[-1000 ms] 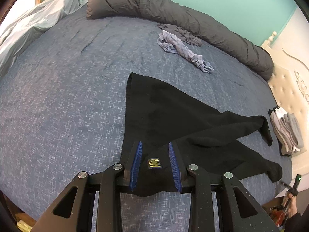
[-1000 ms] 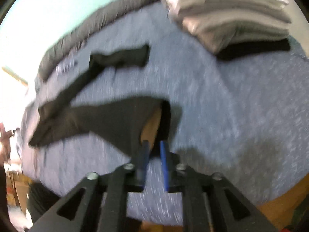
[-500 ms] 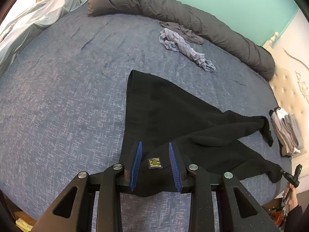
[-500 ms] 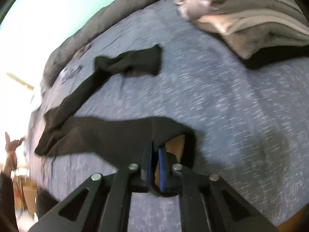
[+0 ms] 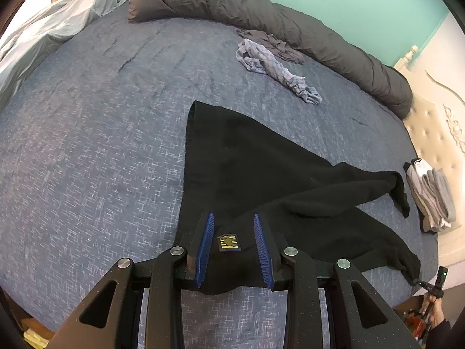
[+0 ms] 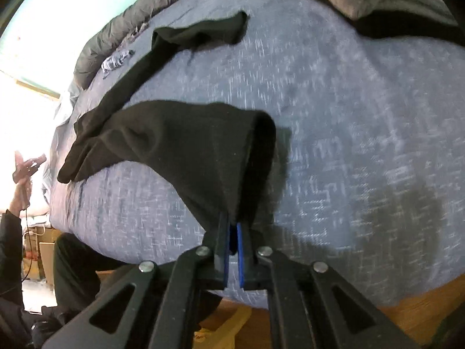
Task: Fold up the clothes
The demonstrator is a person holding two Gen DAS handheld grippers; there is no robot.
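Fisheye bending at dark rims; left view sharp, evenly lit; right view motion-blurred, window glare blown white

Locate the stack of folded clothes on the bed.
In the left wrist view the stack of folded clothes sits at the bed's far right edge, beside the cream headboard, just beyond the black garment's leg end.

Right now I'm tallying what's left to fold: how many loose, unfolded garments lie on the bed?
3: the black pants spread mid-bed, a crumpled checked garment nearer the rolled duvet, and a grey garment bunched against it. The folded stack isn't counted; more may be hidden.
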